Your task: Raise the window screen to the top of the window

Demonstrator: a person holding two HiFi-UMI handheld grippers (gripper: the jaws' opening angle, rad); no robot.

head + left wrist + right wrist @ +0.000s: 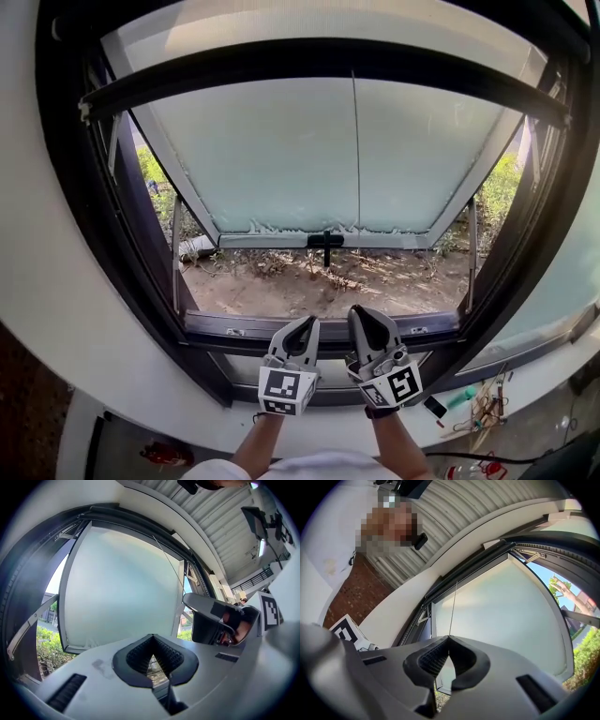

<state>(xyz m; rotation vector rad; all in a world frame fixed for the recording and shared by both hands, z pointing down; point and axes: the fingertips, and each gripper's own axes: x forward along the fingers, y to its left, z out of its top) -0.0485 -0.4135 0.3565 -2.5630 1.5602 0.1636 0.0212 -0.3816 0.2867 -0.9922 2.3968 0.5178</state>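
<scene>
Left gripper and right gripper both clenched shut, empty, at the window frame's bottom edge.

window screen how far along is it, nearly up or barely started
Barely started. Done: little that shows. What looks like the screen's rail sits low in the opening. In hand: the left claw and right claw, both shut, have their tips at that rail. I cannot tell whether the right one pinches the thin cord. Left: nearly the whole rise to the dark top bar.
</scene>
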